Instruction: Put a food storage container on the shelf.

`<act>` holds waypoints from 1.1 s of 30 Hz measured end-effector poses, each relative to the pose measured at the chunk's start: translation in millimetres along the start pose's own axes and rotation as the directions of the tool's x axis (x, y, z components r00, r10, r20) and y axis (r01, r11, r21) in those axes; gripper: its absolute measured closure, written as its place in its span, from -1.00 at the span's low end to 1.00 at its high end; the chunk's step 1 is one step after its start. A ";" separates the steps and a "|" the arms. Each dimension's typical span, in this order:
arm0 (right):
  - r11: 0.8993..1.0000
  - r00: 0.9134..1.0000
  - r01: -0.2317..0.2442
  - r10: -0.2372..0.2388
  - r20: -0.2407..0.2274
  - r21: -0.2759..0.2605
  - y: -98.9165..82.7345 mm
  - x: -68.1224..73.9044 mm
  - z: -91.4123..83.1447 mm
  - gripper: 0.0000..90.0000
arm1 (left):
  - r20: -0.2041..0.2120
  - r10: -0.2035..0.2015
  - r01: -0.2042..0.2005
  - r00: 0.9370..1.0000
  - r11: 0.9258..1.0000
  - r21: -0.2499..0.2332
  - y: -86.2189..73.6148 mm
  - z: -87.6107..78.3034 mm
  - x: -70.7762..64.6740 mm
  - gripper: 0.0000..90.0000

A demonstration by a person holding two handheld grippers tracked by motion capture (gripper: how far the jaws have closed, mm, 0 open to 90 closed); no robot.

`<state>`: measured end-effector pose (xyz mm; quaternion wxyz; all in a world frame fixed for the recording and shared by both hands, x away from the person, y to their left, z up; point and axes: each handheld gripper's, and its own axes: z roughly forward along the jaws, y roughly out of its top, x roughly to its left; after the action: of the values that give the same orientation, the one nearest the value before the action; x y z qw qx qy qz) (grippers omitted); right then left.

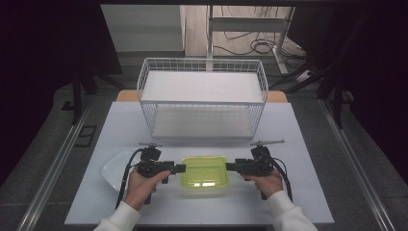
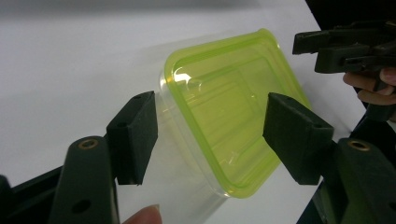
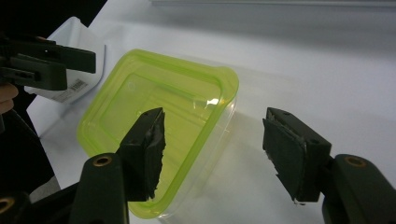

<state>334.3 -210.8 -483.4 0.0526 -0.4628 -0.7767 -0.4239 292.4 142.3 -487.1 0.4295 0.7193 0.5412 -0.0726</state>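
Observation:
A clear plastic container with a yellow-green lid (image 1: 204, 174) (image 2: 229, 116) (image 3: 163, 107) sits near the front middle of the white table (image 1: 288, 192). My left gripper (image 1: 182, 168) (image 2: 210, 135) is at its left end, jaws apart. One pad is beside the clear wall and the other over the lid, neither visibly pressing. My right gripper (image 1: 228, 167) (image 3: 215, 149) is at the right end, also open. One of its pads hangs over the lid and the other stands off from the wall. Each gripper view shows the other gripper (image 2: 345, 46) (image 3: 46, 63) beyond the container.
A white wire basket (image 1: 202, 96) with two white shelves stands behind the container at mid-table. A white dish with a barcode label (image 1: 113, 171) (image 3: 70, 46) lies on the table just left of my left hand.

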 end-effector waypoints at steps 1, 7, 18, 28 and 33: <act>1.000 1.000 -0.004 0.004 -0.003 0.004 -0.3 -0.5 0.3 -0.13 | -0.005 -0.004 0.004 1.000 1.000 0.006 -0.4 1.3 0.7 -0.19; 1.000 1.000 -0.018 0.018 -0.011 0.011 -1.8 -1.9 2.6 -0.12 | -0.002 -0.039 0.039 0.999 0.999 0.019 -1.6 4.7 6.3 -0.08; 0.998 0.998 -0.049 0.050 -0.034 0.042 -5.5 -1.3 13.5 -0.03 | 0.027 -0.077 0.075 0.997 0.995 0.058 -4.4 14.7 9.8 0.12; 0.992 0.993 -0.089 0.095 -0.068 0.087 -9.9 1.5 20.4 0.42 | 0.073 -0.118 0.112 0.990 0.990 0.087 -10.0 21.8 14.3 0.46; 0.988 0.989 -0.117 0.125 -0.076 0.096 -11.7 2.4 19.4 0.63 | 0.082 -0.130 0.125 0.988 0.990 0.072 -12.1 19.5 11.8 0.66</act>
<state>330.1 -198.0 -501.8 0.1311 -0.4885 -0.7630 -0.4025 294.0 137.7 -512.5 0.4225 0.6934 0.5643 -0.1490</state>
